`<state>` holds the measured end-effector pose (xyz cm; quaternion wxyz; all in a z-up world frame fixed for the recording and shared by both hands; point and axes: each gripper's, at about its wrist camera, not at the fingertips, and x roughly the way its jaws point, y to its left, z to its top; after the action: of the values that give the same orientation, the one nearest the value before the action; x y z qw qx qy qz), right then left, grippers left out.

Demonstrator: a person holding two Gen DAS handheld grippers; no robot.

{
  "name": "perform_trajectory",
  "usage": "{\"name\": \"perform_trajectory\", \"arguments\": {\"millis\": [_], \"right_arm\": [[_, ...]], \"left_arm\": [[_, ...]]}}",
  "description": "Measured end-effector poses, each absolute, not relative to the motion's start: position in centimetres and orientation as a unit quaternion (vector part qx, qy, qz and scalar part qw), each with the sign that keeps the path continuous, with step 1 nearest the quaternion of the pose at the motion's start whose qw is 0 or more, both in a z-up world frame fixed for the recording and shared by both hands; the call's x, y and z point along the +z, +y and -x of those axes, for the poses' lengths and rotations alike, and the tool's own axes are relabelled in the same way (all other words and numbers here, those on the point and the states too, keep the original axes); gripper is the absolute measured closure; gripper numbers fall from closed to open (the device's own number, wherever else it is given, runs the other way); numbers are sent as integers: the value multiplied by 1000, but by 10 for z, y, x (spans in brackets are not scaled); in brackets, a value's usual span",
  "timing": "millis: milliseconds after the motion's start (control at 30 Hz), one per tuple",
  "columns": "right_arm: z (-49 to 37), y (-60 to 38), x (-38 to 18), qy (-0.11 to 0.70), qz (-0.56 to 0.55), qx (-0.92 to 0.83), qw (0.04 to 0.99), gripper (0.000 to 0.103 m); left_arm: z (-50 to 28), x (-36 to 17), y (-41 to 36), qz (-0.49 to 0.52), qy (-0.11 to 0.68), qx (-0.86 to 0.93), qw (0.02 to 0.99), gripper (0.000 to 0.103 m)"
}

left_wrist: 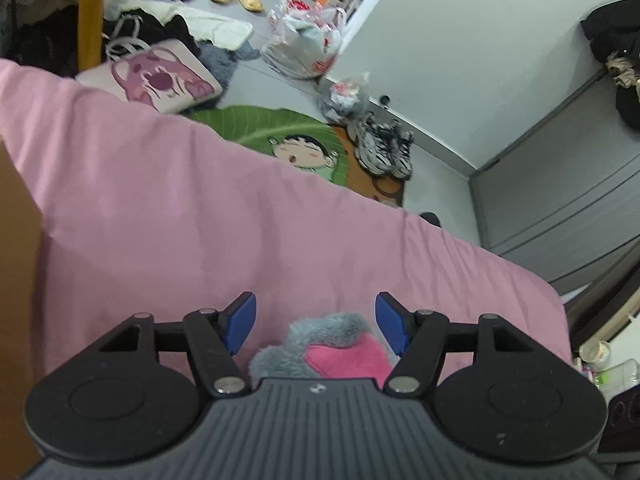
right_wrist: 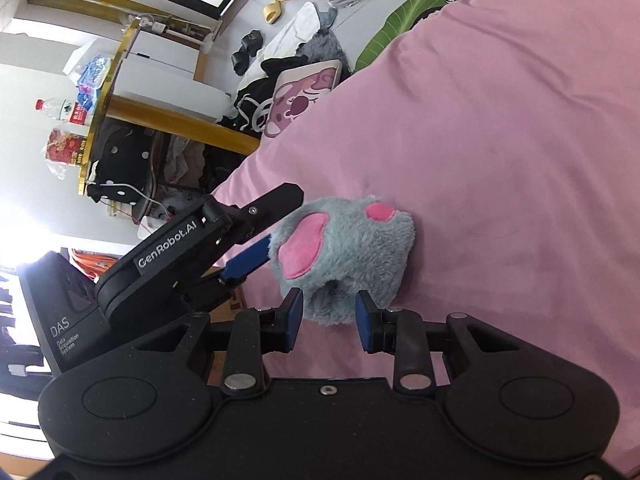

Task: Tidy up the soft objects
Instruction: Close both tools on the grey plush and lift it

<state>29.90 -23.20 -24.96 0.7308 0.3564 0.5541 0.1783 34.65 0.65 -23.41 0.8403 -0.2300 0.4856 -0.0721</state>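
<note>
barely starting: both spread, left gripper (left_wrist: 316,322) and right gripper (right_wrist: 329,318) closing around grey plush mouse (right_wrist: 344,252) at six o'clock, gripping nothing yet.

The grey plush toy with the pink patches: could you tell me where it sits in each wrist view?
Left wrist view: grey plush toy, bottom centre, between the open left tool fingers.
Right wrist view: centre, just ahead of the right tool.
Shared landmark: pink cartoon cushion on the floor.
</note>
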Motion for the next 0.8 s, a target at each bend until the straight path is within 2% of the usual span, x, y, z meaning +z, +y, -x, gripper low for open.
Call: {"name": "perform_trajectory", "arguments": {"millis": [367, 533, 800], "right_arm": [[-302, -252, -255, 538, -388, 137, 736, 74], [-299, -257, -259, 536, -410, 131, 727, 73], [-293, -262, -266, 549, -443, 109, 700, 70]], "left_arm": [[-338, -246, 1, 260, 528, -101, 802, 38], [-330, -245, 9, 294, 535, -100, 786, 50], [-316, -241, 17, 308, 537, -89, 780, 55]]}}
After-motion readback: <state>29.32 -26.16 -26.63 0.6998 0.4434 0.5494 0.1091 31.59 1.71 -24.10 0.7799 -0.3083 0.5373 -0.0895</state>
